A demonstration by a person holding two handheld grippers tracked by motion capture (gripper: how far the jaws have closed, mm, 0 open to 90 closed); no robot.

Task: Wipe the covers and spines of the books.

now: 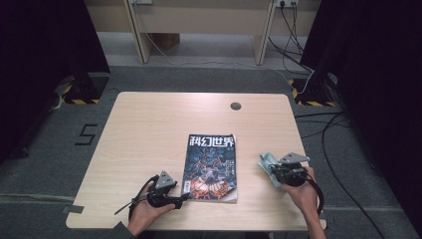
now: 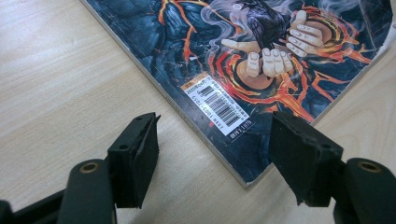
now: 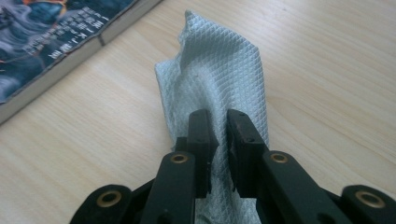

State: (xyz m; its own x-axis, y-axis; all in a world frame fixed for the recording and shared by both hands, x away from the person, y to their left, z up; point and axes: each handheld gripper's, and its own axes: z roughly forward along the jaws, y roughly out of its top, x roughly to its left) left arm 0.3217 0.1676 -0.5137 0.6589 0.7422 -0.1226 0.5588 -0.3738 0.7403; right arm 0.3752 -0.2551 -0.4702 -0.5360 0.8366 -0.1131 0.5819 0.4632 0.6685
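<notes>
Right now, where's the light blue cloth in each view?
High view: cloth at right, in the right gripper, right of the magazine.
Left gripper view: no cloth; magazine corner between open jaws.
Right gripper view: cloth centre, pinched by the jaws, standing off the table.
Shared landmark: the magazine, upper left in the right gripper view.
</notes>
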